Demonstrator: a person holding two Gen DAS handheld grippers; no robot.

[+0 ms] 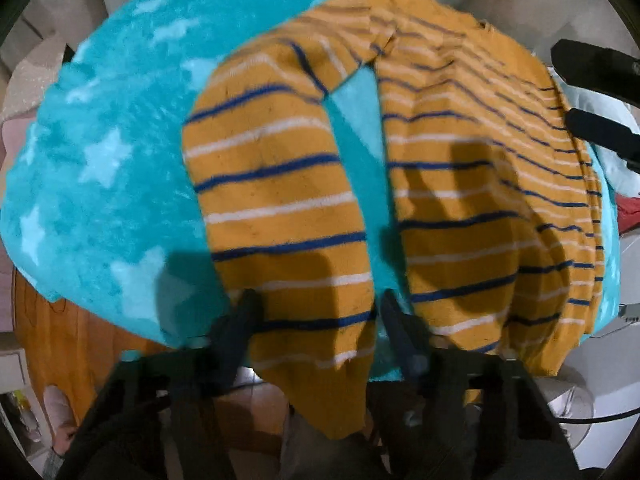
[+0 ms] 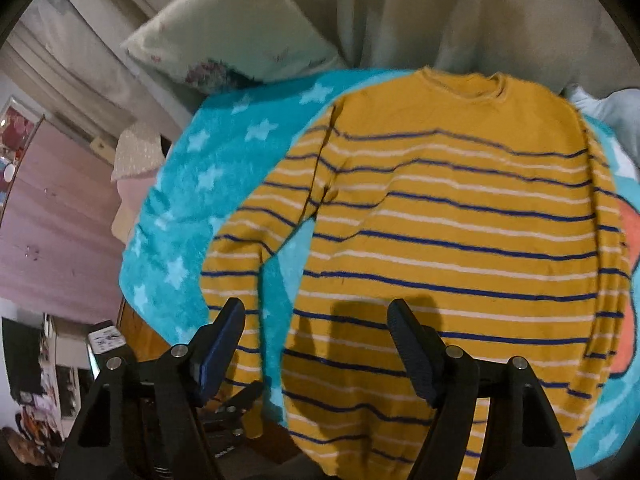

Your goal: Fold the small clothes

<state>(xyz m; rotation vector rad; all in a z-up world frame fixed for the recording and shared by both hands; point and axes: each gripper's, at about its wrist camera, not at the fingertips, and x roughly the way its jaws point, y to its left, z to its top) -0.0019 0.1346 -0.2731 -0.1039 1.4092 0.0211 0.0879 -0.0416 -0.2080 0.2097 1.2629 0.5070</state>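
Note:
A mustard-yellow sweater (image 2: 460,216) with blue and white stripes lies spread flat on a turquoise star-patterned blanket (image 2: 192,184), collar away from me. Its left sleeve (image 1: 280,208) hangs over the blanket's near edge. My left gripper (image 1: 316,304) is open, its fingers on either side of that sleeve near the cuff, not closed on it. My right gripper (image 2: 316,312) is open and empty above the sweater's lower body. The right gripper's fingers (image 1: 600,68) show at the right edge of the left wrist view. The sweater (image 1: 480,168) also shows there.
A pale pillow (image 2: 240,36) and beige curtain (image 2: 440,8) lie behind the blanket. An orange wooden surface (image 1: 68,344) shows under the blanket's (image 1: 100,152) near edge. A pink wall (image 2: 52,216) is at left; an orange patch (image 2: 628,232) lies at the sweater's right.

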